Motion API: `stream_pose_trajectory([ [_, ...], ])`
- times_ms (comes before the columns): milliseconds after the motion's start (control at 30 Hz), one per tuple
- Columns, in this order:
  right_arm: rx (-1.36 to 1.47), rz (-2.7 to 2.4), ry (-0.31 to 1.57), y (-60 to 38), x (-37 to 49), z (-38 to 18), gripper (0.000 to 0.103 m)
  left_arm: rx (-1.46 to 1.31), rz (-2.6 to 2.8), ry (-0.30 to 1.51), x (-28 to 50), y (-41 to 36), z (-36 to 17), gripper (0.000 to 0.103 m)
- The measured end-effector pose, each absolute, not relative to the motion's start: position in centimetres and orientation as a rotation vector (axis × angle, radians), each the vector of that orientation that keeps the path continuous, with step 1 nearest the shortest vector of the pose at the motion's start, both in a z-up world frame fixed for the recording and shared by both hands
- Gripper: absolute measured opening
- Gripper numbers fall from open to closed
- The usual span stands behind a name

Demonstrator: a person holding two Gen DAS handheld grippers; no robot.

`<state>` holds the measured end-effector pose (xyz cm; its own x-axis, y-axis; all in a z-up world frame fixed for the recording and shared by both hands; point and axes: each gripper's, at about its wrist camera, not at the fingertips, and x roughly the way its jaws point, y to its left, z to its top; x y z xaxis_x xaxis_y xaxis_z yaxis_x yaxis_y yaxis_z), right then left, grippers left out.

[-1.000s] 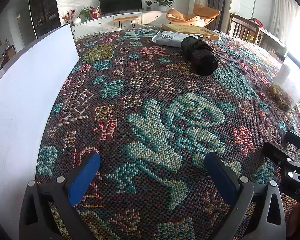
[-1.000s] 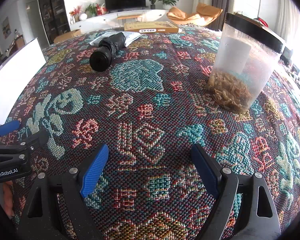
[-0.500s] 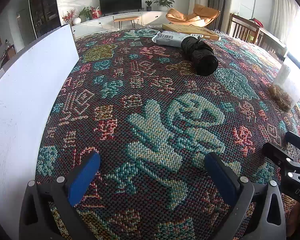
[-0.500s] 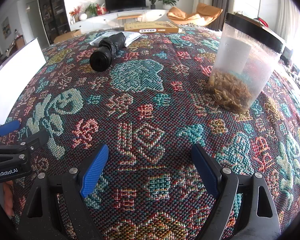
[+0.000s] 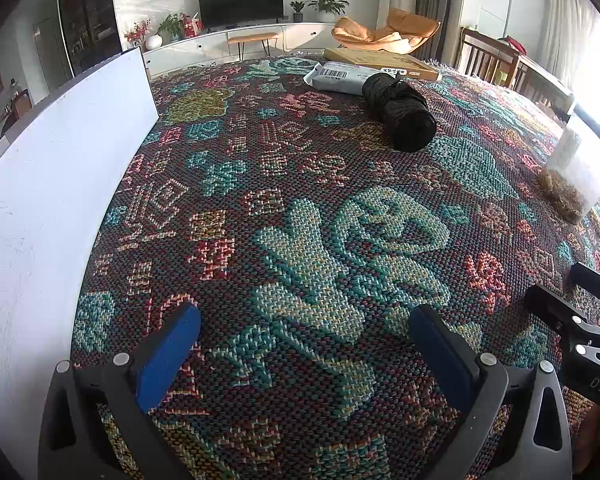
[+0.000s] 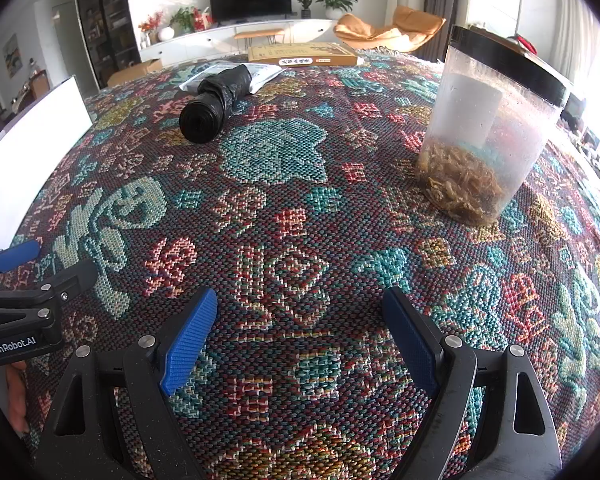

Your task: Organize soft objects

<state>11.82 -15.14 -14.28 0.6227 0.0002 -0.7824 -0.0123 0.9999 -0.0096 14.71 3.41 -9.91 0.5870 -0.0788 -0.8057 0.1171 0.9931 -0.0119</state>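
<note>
A black roll of plastic bags lies on its side far across the patterned woven cloth, partly on a grey mailer bag. My left gripper hovers open over bare cloth near the front, blue pads wide apart, nothing between them. My right gripper is open too, empty, over the cloth. Each gripper's side shows in the other's view: the right gripper at the right edge, the left gripper at the left edge.
A clear plastic jar with a black lid and brown dried matter stands ahead right. A white board stands along the left edge. A flat cardboard box lies at the far edge.
</note>
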Motion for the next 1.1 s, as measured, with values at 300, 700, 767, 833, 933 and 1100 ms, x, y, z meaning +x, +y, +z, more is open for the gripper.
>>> stream_pose_trajectory([
  [300, -0.015, 0.007, 0.899, -15.2, 11.8, -14.3, 0.087, 0.044, -0.114, 0.937, 14.7, 3.4, -9.9, 0.103],
  [700, -0.01, 0.011, 0.898, -15.2, 11.8, -14.2, 0.087, 0.058, -0.11, 0.946, 14.6, 3.5, -9.9, 0.103],
  [767, -0.007, 0.016, 0.898, -15.2, 11.8, -14.3, 0.088, 0.077, -0.101, 0.965, 14.3, 3.9, -9.6, 0.103],
  [833, -0.007, 0.017, 0.898, -15.2, 11.6, -14.4, 0.088, 0.055, -0.087, 0.964, 13.4, 5.0, -9.7, 0.103],
  [933, -0.022, 0.037, 0.934, -14.9, 12.3, -14.1, 0.088, 0.029, -0.104, 0.939, 12.3, 6.1, -9.9, 0.103],
  [1100, 0.037, 0.143, 0.919, -12.9, 19.0, -11.5, 0.086, 0.029, -0.087, 0.939, 12.7, 5.7, -9.9, 0.103],
])
